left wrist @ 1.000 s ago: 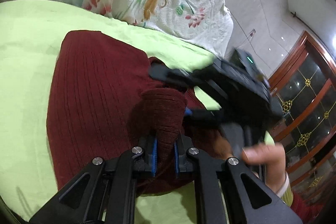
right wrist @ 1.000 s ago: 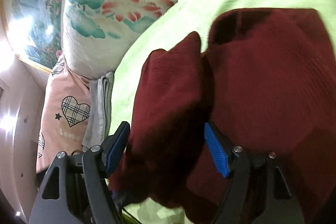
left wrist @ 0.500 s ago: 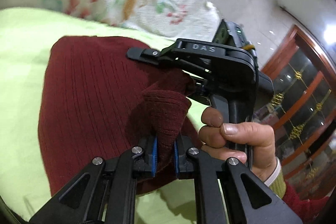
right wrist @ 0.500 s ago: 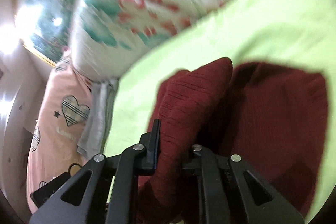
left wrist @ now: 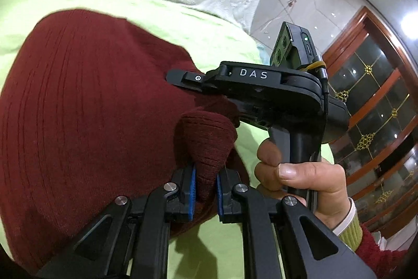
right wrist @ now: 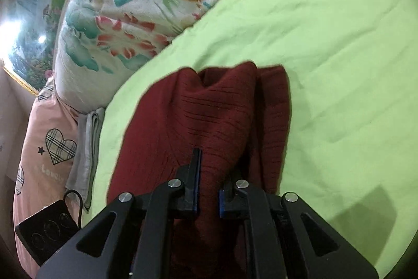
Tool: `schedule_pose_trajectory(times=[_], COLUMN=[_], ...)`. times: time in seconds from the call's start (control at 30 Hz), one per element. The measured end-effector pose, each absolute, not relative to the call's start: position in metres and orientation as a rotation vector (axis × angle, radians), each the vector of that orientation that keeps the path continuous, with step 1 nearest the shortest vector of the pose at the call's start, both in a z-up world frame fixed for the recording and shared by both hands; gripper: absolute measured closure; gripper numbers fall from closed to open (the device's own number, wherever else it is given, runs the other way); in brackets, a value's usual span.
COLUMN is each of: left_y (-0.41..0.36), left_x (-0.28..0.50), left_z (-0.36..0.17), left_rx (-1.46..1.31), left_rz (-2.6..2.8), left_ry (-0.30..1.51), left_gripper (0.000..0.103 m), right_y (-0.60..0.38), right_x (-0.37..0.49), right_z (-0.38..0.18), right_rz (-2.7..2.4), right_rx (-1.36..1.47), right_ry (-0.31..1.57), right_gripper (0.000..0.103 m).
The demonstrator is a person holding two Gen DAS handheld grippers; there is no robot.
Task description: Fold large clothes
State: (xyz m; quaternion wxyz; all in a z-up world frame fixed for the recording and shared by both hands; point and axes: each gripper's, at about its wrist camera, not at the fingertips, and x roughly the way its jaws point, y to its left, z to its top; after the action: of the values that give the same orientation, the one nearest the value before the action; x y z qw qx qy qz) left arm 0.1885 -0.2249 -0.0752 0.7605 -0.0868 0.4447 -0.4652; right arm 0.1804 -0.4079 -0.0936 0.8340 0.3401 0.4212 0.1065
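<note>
Dark red ribbed knit sweater (left wrist: 86, 109) is lying bunched on the lime green bed sheet (right wrist: 326, 43). Left gripper (left wrist: 205, 190) is pinched tight on a fold of it, right gripper (right wrist: 207, 187) clamped on another bunch. Looks mid-fold to me, with flattening and final folds left.

Ribbed knit on the maroon sweater (left wrist: 86, 106), matt and coarse. Soft, creased cloth on the green sheet (right wrist: 326, 49). Matt black plastic on the right gripper (left wrist: 180, 79), bright metal screws. At three o'clock, glossy varnished wood and glass on the cabinet (left wrist: 376, 106).
</note>
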Motion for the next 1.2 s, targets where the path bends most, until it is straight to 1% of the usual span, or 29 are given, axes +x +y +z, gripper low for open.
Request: schedule_pose_trajectory(times=[0.1,0.23,0.3,0.37,0.4,0.47,0.5,0.57,0.63,0.67,0.7,0.9,0.93,1.03,1.13,1.2], left_y=[-0.229,-0.232,-0.224,-0.211,-0.198,-0.178,-0.165,-0.140,-0.120,-0.112,-0.103,-0.086,-0.087,-0.098,-0.117,-0.130], left_x=[0.188,0.194,0.192,0.187,0.183,0.180,0.180,0.186,0.197,0.206,0.216,0.266,0.274,0.297,0.304,0.301], left_z=[-0.075,-0.087,-0.081,-0.072,-0.064,-0.052,-0.045,-0.037,-0.037,-0.040,-0.044,-0.085,-0.094,-0.118,-0.131,-0.133], left_rx=[-0.165,-0.163,-0.173,-0.180,-0.196,-0.216,-0.221,-0.226,-0.245,-0.262,-0.287,-0.409,-0.436,-0.508,-0.490,-0.423], left_rz=[-1.016,-0.991,-0.996,-1.013,-1.017,-1.009,-0.988,-0.925,-0.865,-0.841,-0.812,-0.807,-0.828,-0.878,-0.890,-0.882], left_ry=[0.964,1.023,1.027,1.023,1.015,0.986,0.967,0.941,0.942,0.950,0.972,1.114,1.141,1.233,1.283,1.286], left_gripper=[0.092,0.091,0.084,0.072,0.068,0.052,0.049,0.039,0.035,0.031,0.031,0.031,0.030,0.022,0.020,0.020], right_y=[-0.407,-0.400,-0.397,-0.397,-0.397,-0.396,-0.396,-0.396,-0.396,-0.396,-0.396,-0.398,-0.399,-0.402,-0.406,-0.411], right_x=[0.174,0.178,0.178,0.177,0.176,0.175,0.173,0.167,0.160,0.156,0.153,0.152,0.154,0.158,0.164,0.168], right_z=[-0.082,-0.096,-0.100,-0.098,-0.097,-0.094,-0.093,-0.086,-0.080,-0.076,-0.074,-0.080,-0.082,-0.086,-0.093,-0.101], right_rz=[0.213,0.170,0.174,0.174,0.173,0.170,0.168,0.151,0.142,0.142,0.136,0.153,0.150,0.166,0.179,0.194], right_rx=[0.707,0.652,0.645,0.639,0.633,0.619,0.619,0.612,0.612,0.614,0.608,0.636,0.641,0.685,0.720,0.768], right_ry=[0.851,0.918,0.924,0.924,0.926,0.936,0.938,0.931,0.909,0.894,0.887,0.930,0.939,0.944,0.951,0.965], right_gripper=[0.094,0.094,0.094,0.093,0.093,0.089,0.085,0.072,0.042,0.034,0.023,0.023,0.023,0.023,0.023,0.023])
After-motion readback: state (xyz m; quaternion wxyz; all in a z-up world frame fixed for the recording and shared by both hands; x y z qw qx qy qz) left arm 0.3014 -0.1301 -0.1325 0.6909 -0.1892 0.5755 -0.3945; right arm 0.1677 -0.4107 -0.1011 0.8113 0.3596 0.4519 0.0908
